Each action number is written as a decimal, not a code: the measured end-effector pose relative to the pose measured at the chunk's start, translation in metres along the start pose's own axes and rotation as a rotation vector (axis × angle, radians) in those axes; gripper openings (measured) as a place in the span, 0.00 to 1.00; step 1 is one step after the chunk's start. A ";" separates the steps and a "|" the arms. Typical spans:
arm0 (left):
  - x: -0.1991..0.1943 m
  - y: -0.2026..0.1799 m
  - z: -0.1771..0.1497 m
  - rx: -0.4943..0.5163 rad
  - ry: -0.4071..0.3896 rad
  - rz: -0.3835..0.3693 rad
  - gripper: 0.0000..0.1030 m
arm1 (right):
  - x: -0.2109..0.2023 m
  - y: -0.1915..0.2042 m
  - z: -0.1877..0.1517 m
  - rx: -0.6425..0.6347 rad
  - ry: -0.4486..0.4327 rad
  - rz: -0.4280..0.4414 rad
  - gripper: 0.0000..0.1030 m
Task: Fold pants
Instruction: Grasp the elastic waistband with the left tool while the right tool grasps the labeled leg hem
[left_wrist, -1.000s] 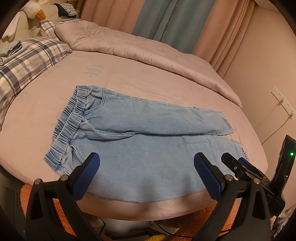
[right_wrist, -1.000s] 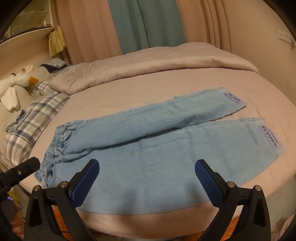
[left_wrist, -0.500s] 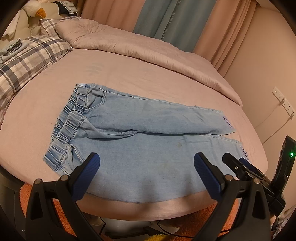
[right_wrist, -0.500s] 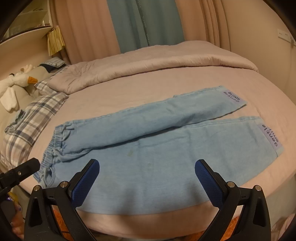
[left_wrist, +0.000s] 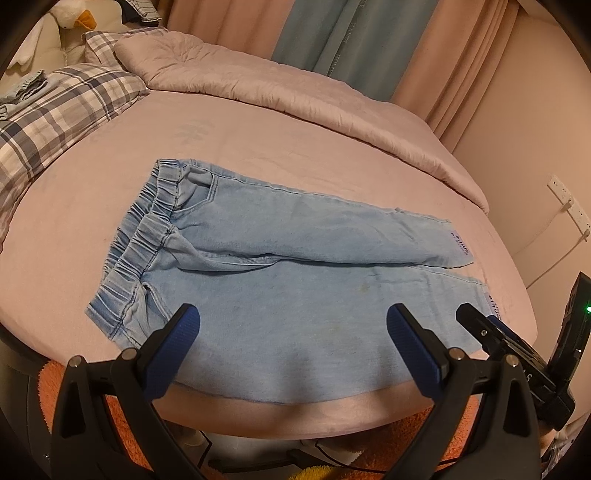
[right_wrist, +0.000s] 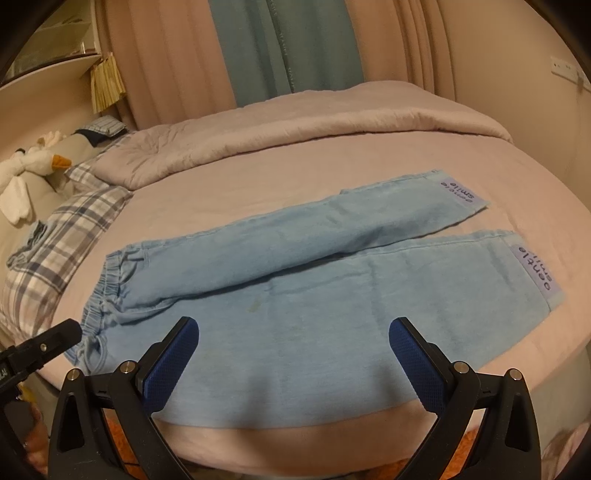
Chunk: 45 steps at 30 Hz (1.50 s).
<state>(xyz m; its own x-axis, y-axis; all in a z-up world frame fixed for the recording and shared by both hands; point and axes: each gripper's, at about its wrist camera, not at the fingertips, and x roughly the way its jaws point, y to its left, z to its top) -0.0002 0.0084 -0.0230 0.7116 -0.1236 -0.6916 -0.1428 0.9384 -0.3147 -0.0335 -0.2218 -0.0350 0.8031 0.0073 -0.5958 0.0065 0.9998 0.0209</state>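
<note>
— Where are the pants (left_wrist: 295, 280)?
— Flat on the bed (left_wrist: 258, 147), waistband left, legs right, near leg at the near edge.
— Your grippers?
— Left gripper (left_wrist: 291, 325) and right gripper (right_wrist: 293, 336) both gape wide above the near leg, holding nothing.

Light blue pants (right_wrist: 295, 306) flat on pink bed (right_wrist: 369, 155), right gripper (right_wrist: 293, 328) spread wide above near edge, plaid pillow (right_wrist: 62, 240) at left

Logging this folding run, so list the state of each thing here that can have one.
Pants: unfolded, flat on the bed, legs slightly apart at the cuffs.
Left gripper: open, empty, at the near edge.
Right gripper: open, empty, at the near edge.
Blanket: bunched along the far side.
Curtains: drawn.
</note>
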 end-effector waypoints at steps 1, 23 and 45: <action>0.000 0.000 0.000 0.000 -0.001 0.001 0.98 | 0.000 -0.001 0.000 0.002 0.002 -0.001 1.00; 0.027 0.114 -0.001 -0.245 0.028 0.230 0.82 | 0.003 -0.078 0.002 0.213 0.012 -0.106 1.00; 0.018 0.182 -0.016 -0.516 0.016 0.077 0.27 | 0.005 -0.109 0.001 0.269 0.015 -0.199 0.98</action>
<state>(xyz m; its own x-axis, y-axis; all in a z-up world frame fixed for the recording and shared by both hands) -0.0243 0.1719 -0.1030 0.6754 -0.0693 -0.7342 -0.5179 0.6642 -0.5391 -0.0300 -0.3312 -0.0392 0.7616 -0.1852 -0.6210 0.3207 0.9405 0.1128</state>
